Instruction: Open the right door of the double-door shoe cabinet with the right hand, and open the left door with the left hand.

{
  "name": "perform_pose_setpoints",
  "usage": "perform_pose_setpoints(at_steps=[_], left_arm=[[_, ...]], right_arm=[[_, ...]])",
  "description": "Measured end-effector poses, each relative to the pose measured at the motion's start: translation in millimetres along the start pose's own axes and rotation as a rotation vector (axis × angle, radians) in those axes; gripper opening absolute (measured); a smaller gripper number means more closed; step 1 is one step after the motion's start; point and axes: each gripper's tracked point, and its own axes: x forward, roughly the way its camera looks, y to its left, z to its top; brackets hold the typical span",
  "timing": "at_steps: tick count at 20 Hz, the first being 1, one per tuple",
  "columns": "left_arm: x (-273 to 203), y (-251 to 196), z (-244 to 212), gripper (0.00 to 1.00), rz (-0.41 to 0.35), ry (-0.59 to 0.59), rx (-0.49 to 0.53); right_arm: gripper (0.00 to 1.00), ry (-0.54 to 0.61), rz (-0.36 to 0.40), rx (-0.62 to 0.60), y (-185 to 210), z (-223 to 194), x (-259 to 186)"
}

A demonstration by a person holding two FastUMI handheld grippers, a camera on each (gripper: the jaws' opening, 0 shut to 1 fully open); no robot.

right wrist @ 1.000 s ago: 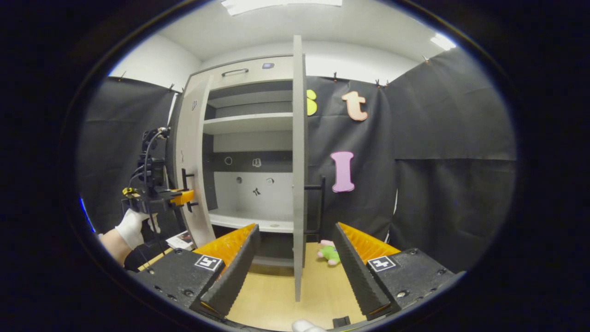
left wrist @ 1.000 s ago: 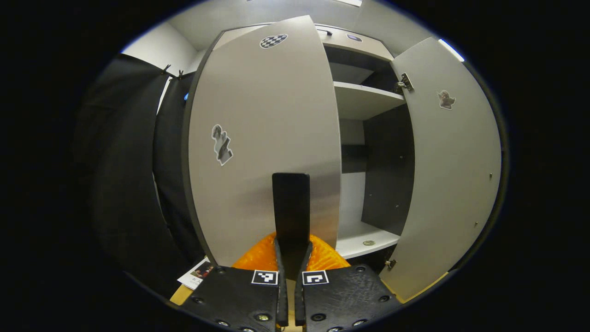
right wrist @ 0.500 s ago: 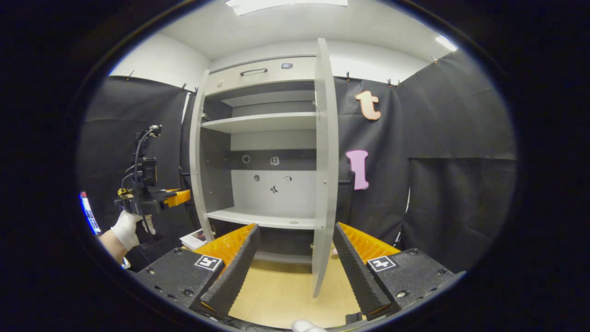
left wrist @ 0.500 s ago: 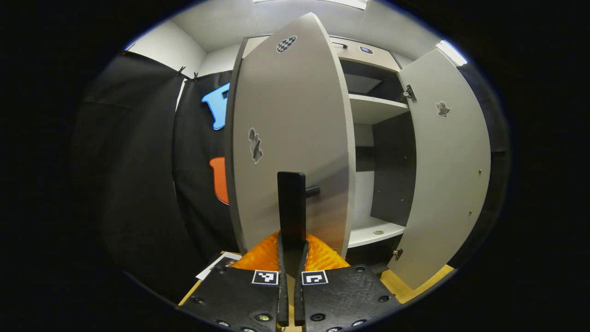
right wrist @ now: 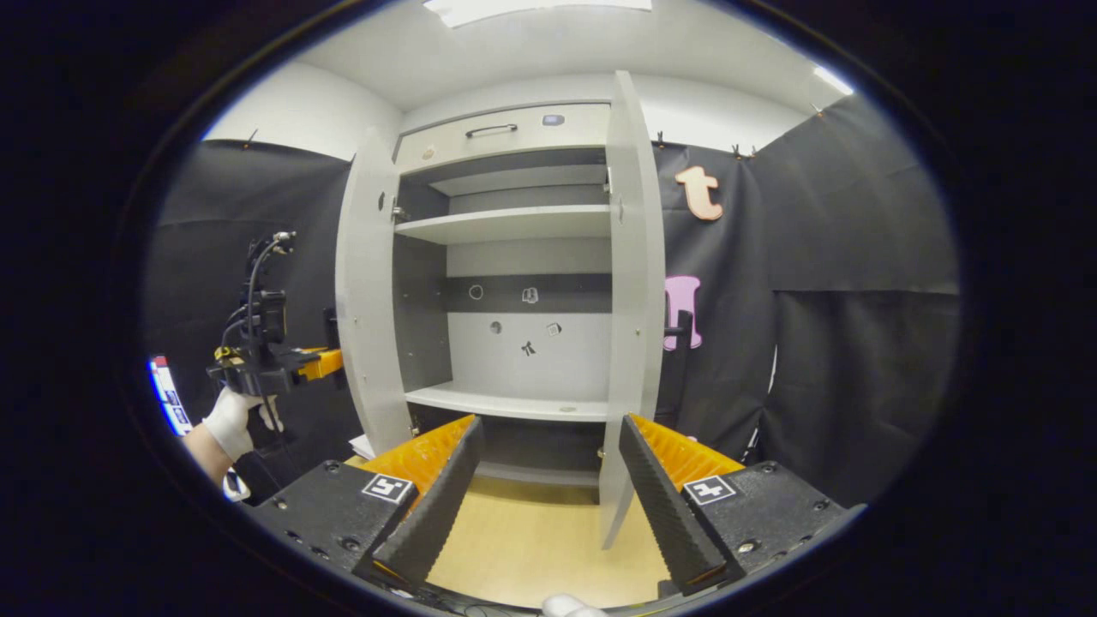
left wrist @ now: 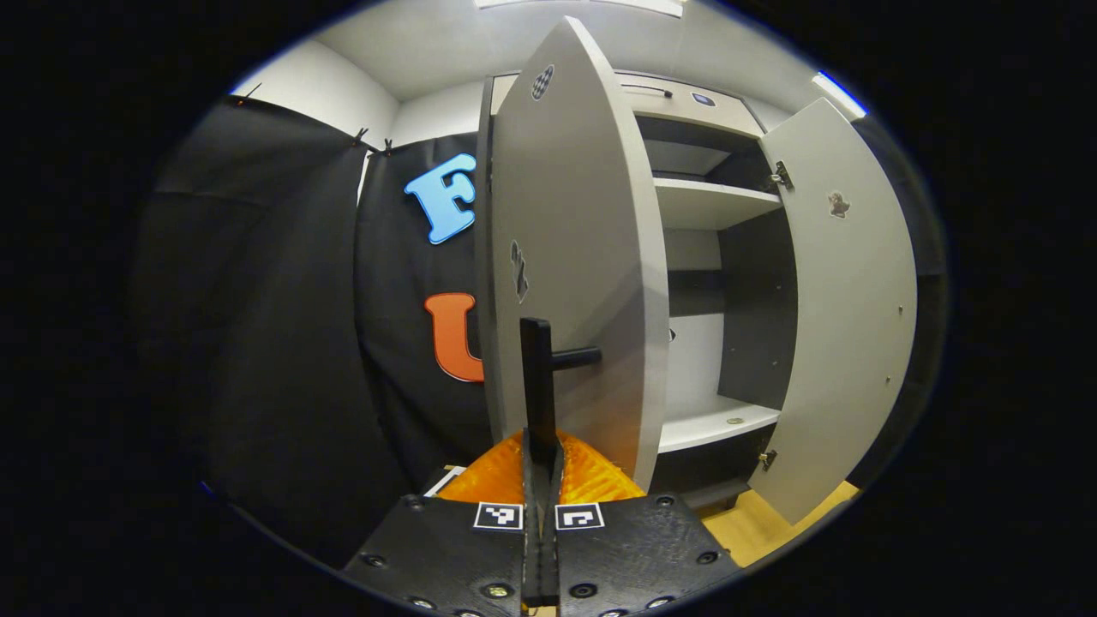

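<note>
The grey shoe cabinet [right wrist: 523,223] stands with both doors swung out. In the left gripper view the left door [left wrist: 574,257] is nearly edge-on, and my left gripper [left wrist: 540,467] is shut on its black vertical handle [left wrist: 537,377]. The right door [left wrist: 848,317] hangs wide open beyond it. In the right gripper view my right gripper [right wrist: 548,506] is open and holds nothing, a short way back from the right door [right wrist: 634,300], whose black handle [right wrist: 681,360] shows behind the door's edge. A gloved hand [right wrist: 230,420] holds the left gripper [right wrist: 296,364] at the left door [right wrist: 368,291].
Inside are white shelves [right wrist: 506,224] and a lower shelf [right wrist: 514,403] with a small round item on it. A drawer front with a handle [right wrist: 490,130] tops the cabinet. Black cloth walls close in on both sides. Papers [left wrist: 446,480] lie on the wooden floor [right wrist: 531,540] by the left door.
The left door has swung further outward with my left gripper shut on its handle. The right door also stands wider. My right gripper stays open and apart from it.
</note>
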Motion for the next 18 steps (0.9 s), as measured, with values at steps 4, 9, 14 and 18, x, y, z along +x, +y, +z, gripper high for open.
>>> perform_pose_setpoints(at_steps=[4, 9, 14, 18], left_arm=[[-1, 19, -1, 0.00, 0.013, -0.008, 0.001], [-3, 53, -7, 0.00, 0.048, -0.011, -0.027], [-1, 56, -8, 0.00, 0.010, -0.009, -0.061], [-1, 58, -9, 0.00, 0.000, -0.012, -0.065]], right_arm=[[1.00, -0.002, 0.011, 0.002, 10, 0, 0], [1.00, -0.007, 0.038, -0.005, 25, 4, 5], [1.00, 0.002, 0.037, -0.006, 35, 2, 1], [1.00, 0.006, 0.027, -0.006, 41, 0, -1]])
